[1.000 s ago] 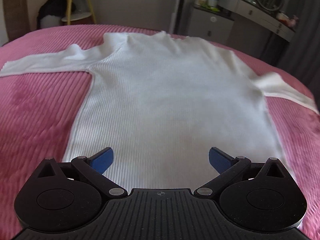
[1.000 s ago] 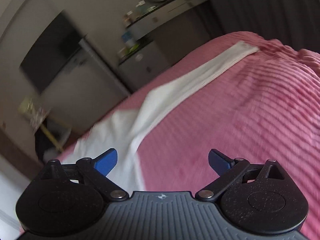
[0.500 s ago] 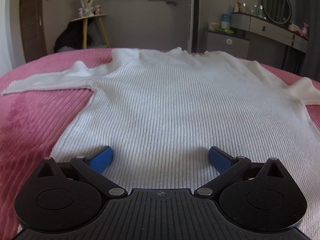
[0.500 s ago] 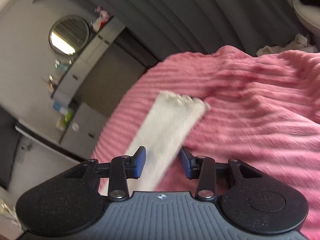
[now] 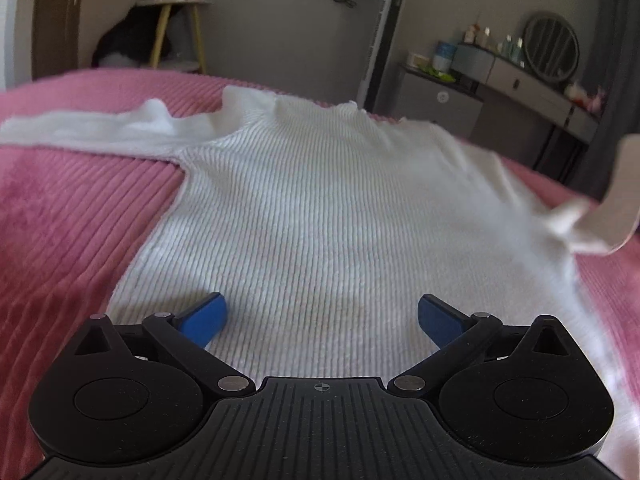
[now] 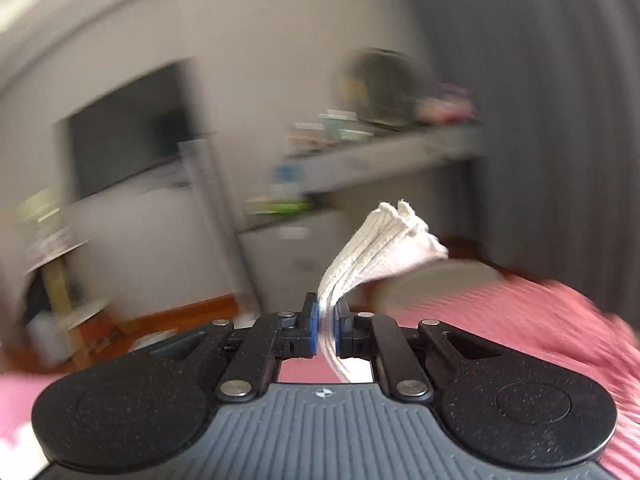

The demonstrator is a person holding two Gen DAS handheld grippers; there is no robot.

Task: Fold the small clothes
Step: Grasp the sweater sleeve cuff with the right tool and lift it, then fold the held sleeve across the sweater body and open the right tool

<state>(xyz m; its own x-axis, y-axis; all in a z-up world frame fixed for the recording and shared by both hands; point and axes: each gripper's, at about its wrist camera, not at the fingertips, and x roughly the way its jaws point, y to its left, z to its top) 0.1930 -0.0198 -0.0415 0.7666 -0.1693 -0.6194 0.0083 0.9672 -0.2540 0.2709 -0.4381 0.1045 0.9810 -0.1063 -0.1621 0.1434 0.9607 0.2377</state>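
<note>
A white ribbed sweater (image 5: 320, 208) lies flat on the pink bedspread (image 5: 72, 216), neck end far, one sleeve (image 5: 92, 130) stretched out to the left. My left gripper (image 5: 322, 316) hovers open over the sweater's near hem, nothing between its blue pads. The other sleeve (image 5: 616, 196) is lifted off the bed at the right edge of the left wrist view. In the blurred right wrist view my right gripper (image 6: 326, 330) is shut on that sleeve's cuff (image 6: 384, 236), which sticks up and forward past the pads, above the bedspread (image 6: 520, 320).
Beyond the bed stand a grey dresser with bottles and a round mirror (image 5: 550, 54), a small cabinet (image 5: 436, 102), a yellow-legged side table (image 5: 176, 28) and a wall television (image 6: 128, 132). Dark curtains (image 6: 560, 120) hang at the right.
My right gripper went from wide open to shut on the sleeve cuff, then lifted it off the bed and rolled. The left gripper sank slightly toward the hem, still open.
</note>
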